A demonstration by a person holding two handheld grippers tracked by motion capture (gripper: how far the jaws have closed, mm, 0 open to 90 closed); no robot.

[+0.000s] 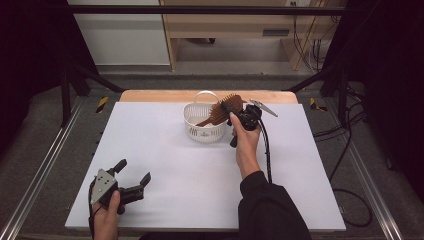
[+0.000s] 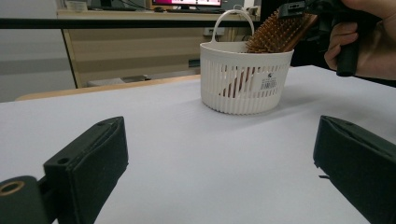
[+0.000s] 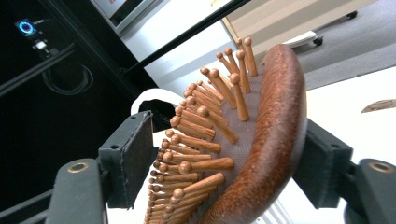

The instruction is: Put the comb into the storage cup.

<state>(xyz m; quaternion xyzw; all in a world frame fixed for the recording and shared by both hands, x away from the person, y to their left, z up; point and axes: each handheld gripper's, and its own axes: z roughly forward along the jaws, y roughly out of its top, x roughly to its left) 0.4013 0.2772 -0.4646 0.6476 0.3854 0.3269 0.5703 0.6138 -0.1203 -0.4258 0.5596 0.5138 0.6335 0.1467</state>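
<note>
I am standing my right gripper (image 1: 235, 111) at the round white slotted plastic basket (image 1: 204, 131), its jaws parted around the head of the brown wooden paddle hairbrush (image 3: 261, 140). The left pad sits clear of the pegs. The brush is leaning handle-down in the basket, head toward me. My left gripper (image 2: 219, 163) is resting open, well apart.
</note>
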